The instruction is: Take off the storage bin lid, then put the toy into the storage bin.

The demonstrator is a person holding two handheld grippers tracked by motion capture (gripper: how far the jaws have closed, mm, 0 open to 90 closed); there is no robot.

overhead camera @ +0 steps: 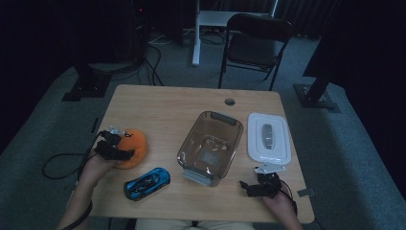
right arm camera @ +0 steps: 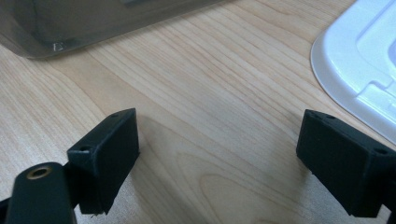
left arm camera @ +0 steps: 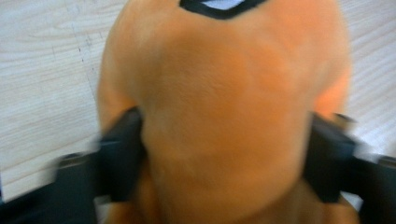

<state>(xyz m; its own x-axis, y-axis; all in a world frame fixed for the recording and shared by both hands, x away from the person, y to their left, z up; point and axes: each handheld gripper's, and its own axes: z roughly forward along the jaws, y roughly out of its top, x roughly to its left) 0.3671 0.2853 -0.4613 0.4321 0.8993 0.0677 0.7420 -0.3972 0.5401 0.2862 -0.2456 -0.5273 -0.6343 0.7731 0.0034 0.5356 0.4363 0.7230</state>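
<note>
Left gripper view: the orange plush toy [left arm camera: 224, 107] is squeezed between the left gripper [left arm camera: 224, 154] jaws, which are clamped into its sides. On the table [overhead camera: 163, 103] it sits at nine o'clock. Soft stuffing could be pinched thinly and slipped when lifted. The right gripper [right arm camera: 219, 154] is held open, empty.

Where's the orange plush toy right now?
In the high view the plush toy sits at the table's left side, clamped in the left gripper, beside the blue car.
</note>
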